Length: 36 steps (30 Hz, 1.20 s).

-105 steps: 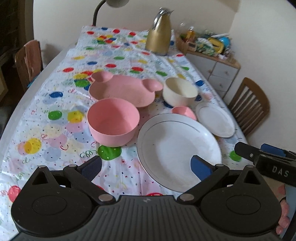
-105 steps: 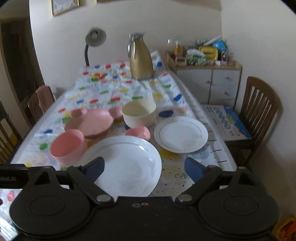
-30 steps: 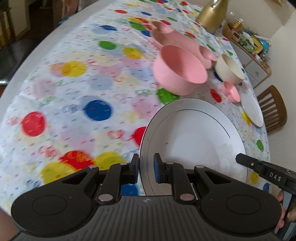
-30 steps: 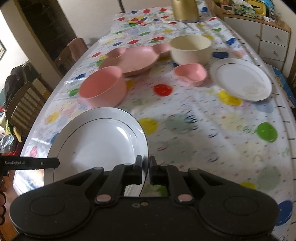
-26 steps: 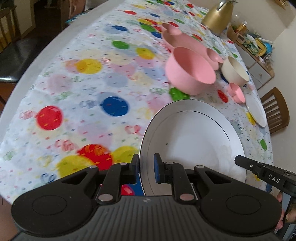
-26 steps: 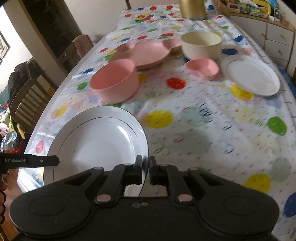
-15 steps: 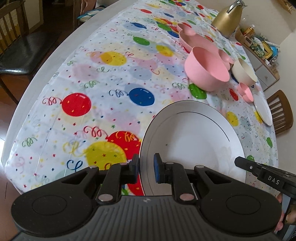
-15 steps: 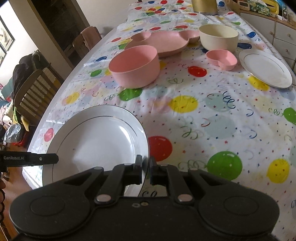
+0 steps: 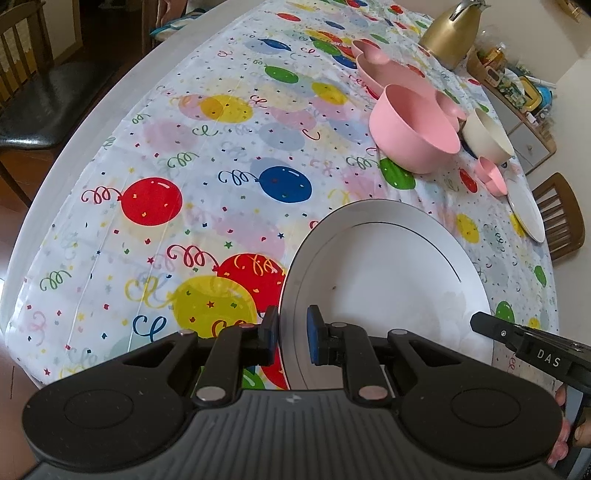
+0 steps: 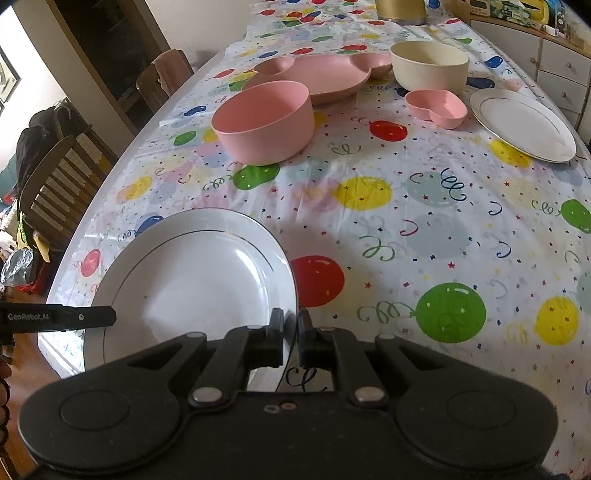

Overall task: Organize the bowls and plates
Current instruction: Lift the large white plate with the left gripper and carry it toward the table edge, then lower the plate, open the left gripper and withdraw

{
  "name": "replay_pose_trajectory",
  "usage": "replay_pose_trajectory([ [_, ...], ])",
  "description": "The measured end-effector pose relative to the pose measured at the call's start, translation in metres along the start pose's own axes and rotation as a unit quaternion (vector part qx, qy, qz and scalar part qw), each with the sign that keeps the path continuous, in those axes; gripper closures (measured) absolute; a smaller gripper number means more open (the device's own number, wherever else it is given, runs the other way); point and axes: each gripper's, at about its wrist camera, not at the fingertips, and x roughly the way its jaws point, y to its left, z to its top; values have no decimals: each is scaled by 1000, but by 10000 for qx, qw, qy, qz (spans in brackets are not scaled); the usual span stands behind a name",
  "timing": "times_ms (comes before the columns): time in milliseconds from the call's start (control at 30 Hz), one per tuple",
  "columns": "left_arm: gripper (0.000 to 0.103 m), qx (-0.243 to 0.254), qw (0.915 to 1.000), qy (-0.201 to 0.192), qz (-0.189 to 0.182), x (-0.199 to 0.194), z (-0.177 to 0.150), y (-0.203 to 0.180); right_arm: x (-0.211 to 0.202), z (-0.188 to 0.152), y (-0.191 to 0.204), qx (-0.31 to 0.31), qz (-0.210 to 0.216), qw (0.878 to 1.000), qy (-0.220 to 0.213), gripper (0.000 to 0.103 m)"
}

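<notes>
My left gripper (image 9: 291, 334) and my right gripper (image 10: 290, 341) are both shut on opposite rims of a large white plate (image 9: 388, 291), also in the right wrist view (image 10: 192, 291), holding it over the near end of the table. Farther along stand a pink bowl (image 10: 264, 122), a pink mouse-shaped plate (image 10: 321, 75), a cream bowl (image 10: 430, 68), a small pink heart dish (image 10: 437, 107) and a small white plate (image 10: 522, 123). The pink bowl (image 9: 413, 127) and cream bowl (image 9: 485, 138) show in the left wrist view too.
The table wears a balloon-print cloth (image 10: 424, 221). A gold jug (image 9: 448, 35) stands at the far end. Wooden chairs stand at the left (image 10: 55, 184) and right (image 9: 561, 218). A drawer cabinet (image 10: 557, 66) is at the right.
Both grippers, shut on the large plate, have carried it back toward the near end of the table; the other dishes now sit farther away.
</notes>
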Motion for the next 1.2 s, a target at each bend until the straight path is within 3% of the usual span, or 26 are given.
replay_pose_trajectory([
  [300, 87, -42, 9999, -82, 46, -7, -1, 7, -6, 1, 3, -1, -231, 9996, -130, 90],
  [467, 87, 240, 9992, -272, 156, -20, -1, 5, -13, 0, 5, 42, -416, 9989, -219, 85],
  [700, 87, 596, 9964, -602, -16, -46, 2, 1, -32, -4, 14, 45, -587, 9972, -462, 80],
  [933, 87, 1085, 9893, -917, -326, -68, 4, -16, -64, -9, 30, 10, -755, 9930, -903, 65],
  [1033, 74, 1252, 9854, -1060, -465, -77, 6, -25, -79, -11, 35, 27, -842, 9904, -1100, 59],
  [1100, 56, 1359, 9824, -1150, -572, -82, 6, -31, -89, -12, 36, 48, -899, 9884, -1220, 55],
  [1133, 43, 1417, 9804, -1227, -608, -85, 6, -35, -95, -13, 37, 56, -942, 9872, -1287, 54],
  [1200, 38, 1543, 9762, -1371, -672, -92, 5, -43, -105, -14, 37, 74, -1033, 9844, -1422, 50],
])
